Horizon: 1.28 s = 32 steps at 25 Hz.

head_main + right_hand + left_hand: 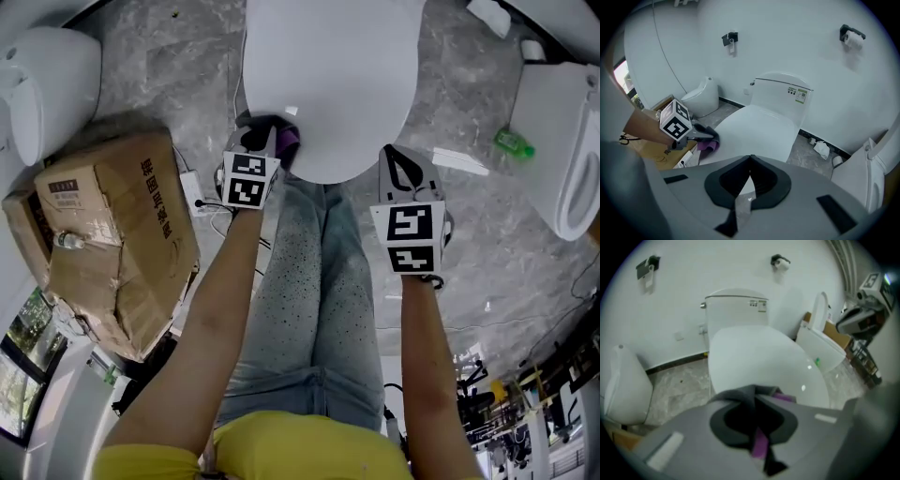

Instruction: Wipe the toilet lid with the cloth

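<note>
The white toilet lid (328,75) is down, seen at the top of the head view. My left gripper (272,133) is shut on a purple and dark grey cloth (286,139) at the lid's front left edge. In the left gripper view the cloth (760,442) is bunched between the closed jaws of that gripper (757,391), with the lid (759,357) just beyond. My right gripper (388,152) is by the lid's front right edge, shut with nothing in it. The right gripper view shows its closed jaws (750,157) over the lid (757,129), and the left gripper (701,135) with the cloth (707,146).
A cardboard box (117,234) stands on the floor at the left, beside a white fixture (47,84). A second toilet (562,150) is at the right, with a green bottle (514,142) next to it. The person's legs (309,300) are in front of the bowl.
</note>
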### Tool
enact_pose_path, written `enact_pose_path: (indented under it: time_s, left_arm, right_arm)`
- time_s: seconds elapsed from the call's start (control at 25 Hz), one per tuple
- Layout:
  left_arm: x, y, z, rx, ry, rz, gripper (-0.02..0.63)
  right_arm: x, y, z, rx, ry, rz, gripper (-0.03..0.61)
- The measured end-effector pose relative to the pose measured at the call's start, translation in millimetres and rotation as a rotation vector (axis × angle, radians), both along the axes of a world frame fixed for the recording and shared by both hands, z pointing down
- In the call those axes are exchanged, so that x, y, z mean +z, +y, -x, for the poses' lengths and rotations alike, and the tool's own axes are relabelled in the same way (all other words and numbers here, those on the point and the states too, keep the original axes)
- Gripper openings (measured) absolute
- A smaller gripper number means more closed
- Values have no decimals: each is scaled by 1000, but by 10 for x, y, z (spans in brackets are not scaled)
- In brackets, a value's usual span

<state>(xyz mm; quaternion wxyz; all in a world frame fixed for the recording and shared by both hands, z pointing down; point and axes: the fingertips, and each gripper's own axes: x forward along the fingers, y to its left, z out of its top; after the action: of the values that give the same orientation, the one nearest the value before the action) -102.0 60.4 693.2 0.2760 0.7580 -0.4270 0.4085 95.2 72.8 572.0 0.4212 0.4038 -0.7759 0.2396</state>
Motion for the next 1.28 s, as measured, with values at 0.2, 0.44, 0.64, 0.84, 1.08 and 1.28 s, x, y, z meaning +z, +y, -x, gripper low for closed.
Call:
enact_pose_path:
  time_s: [0.2,0.44,0.64,0.84,1.08,1.28]
  left_arm:
    - [-72,-254,-955,67,80,-60,17]
    - [-7,202,-2265,347,234,74,17]
    - [52,817,-2015,352,269,155,17]
    - [103,1082,-1167,221,217,222,17]
    - [155,1184,-222,8,67,342,17]
    - [-120,998,64,-108,89,297,17]
  right_arm:
    - [63,141,-213,43,26,23,15]
    - [63,217,-465,103,51,25,15]
    - [71,275,-390,81,45,40,15]
    - [70,271,-45,16,16,38,15]
    - [8,292,326,-33,-6,51,15]
    - [-169,323,412,-47,13,42,15]
